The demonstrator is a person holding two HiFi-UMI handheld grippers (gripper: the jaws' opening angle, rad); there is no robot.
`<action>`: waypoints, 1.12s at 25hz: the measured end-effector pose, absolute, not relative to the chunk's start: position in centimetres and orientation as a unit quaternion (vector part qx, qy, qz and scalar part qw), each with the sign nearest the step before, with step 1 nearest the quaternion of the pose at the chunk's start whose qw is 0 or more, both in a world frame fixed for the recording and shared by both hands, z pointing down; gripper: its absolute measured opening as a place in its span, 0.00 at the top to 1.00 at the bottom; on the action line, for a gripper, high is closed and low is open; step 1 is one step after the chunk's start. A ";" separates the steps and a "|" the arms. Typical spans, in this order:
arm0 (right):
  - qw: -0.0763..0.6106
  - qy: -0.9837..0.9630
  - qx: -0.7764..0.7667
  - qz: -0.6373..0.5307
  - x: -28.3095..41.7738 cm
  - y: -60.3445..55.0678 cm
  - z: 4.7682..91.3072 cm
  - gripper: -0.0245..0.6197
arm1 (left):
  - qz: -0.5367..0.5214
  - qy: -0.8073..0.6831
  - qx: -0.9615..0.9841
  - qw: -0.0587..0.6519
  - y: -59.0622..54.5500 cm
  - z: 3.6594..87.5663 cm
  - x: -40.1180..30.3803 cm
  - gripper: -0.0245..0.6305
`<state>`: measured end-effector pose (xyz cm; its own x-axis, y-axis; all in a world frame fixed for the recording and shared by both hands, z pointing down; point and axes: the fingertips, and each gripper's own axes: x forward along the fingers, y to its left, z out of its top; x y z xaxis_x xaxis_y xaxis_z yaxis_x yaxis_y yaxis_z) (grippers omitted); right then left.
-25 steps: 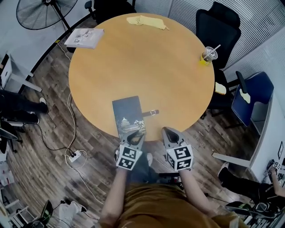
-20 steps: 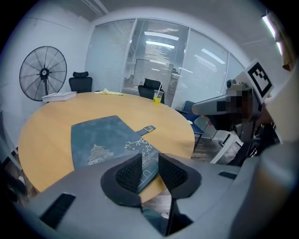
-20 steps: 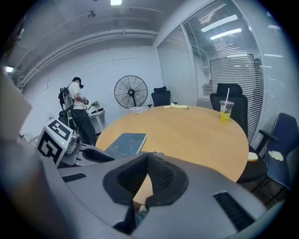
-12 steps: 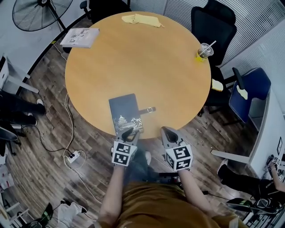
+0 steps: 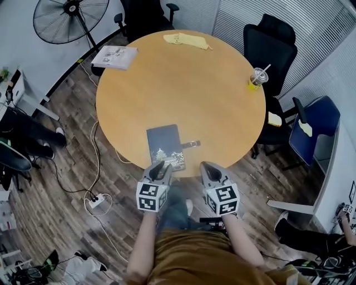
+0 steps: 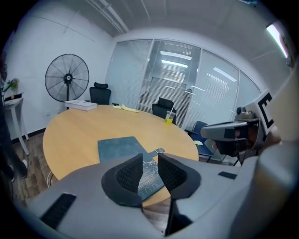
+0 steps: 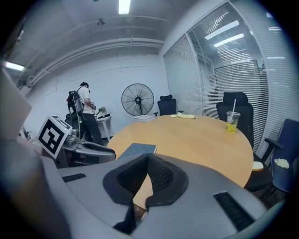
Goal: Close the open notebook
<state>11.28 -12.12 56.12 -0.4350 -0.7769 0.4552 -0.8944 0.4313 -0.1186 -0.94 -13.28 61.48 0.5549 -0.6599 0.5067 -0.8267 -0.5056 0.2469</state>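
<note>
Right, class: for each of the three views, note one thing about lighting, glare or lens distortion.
Head view: even, soft light, sharp; the table shows little glare, the room bows toward the edges. Left gripper view: strong fisheye, black corners, a ceiling light strip blown out at top right. Right gripper view: same fisheye, curving the blinds; a ceiling lamp glares at the top.

Notebook (image 6: pixel 117 148) near end hidden behind left gripper (image 6: pixel 149 158) fingers (image 6: pixel 128 176); cover print too small to read. Booklet (image 5: pixel 114 57) far across desk (image 5: pixel 183 83) from notebook: txt illegible.

Office meeting room: round table (image 5: pixel 183 83), swivel chairs (image 5: pixel 271 47), glass partitions (image 6: pixel 140 70)
</note>
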 end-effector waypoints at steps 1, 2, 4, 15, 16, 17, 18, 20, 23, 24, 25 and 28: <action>0.168 -0.832 0.502 0.169 11.0 -12.1 55.8 0.95 | 0.170 -0.443 0.849 0.234 -13.4 60.8 -1.3 0.78; 0.166 -0.834 0.500 0.164 10.7 -12.1 55.4 0.95 | 0.162 -0.449 0.848 0.231 -13.5 60.1 -1.7 0.78; 0.156 -0.839 0.498 0.153 10.2 -12.3 54.5 0.95 | 0.147 -0.460 0.847 0.222 -13.7 58.6 -2.4 0.78; 0.111 -0.860 0.489 0.096 8.2 -12.2 49.4 0.95 | 0.089 -0.504 0.842 0.171 -13.4 51.7 -5.0 0.79; 0.115 -0.861 0.488 0.087 8.0 -12.1 49.1 0.95 | 0.087 -0.506 0.842 0.165 -13.3 51.3 -5.2 0.79; 0.119 -0.862 0.488 0.077 7.9 -12.0 48.7 0.95 | 0.086 -0.508 0.842 0.161 -13.1 50.9 -5.5 0.79; 0.121 -0.862 0.487 0.067 7.7 -11.8 48.3 0.95 | 0.085 -0.511 0.841 0.157 -13.0 50.5 -5.8 0.79; 0.121 -0.864 0.486 0.048 7.5 -11.5 47.5 0.95 | 0.080 -0.518 0.838 0.153 -12.7 49.9 -6.5 0.79; 0.115 -0.865 0.488 0.036 7.4 -11.2 46.7 0.95 | 0.072 -0.524 0.836 0.144 -12.4 49.0 -7.0 0.80; 0.113 -0.865 0.488 0.033 7.3 -11.2 46.5 0.95 | 0.071 -0.525 0.836 0.140 -12.4 48.7 -7.1 0.80; 0.111 -0.865 0.488 0.032 7.3 -11.1 46.3 0.95 | 0.070 -0.526 0.836 0.137 -12.3 48.5 -7.1 0.80; 0.109 -0.867 0.486 0.030 7.3 -10.9 46.1 0.95 | 0.066 -0.528 0.837 0.131 -12.2 48.2 -7.2 0.80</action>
<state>7.28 -10.89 46.08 -0.5035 -0.8361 0.2179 -0.8492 0.5254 0.0538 -7.16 -12.18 48.17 0.4347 -0.8657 0.2481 -0.9001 -0.4090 0.1502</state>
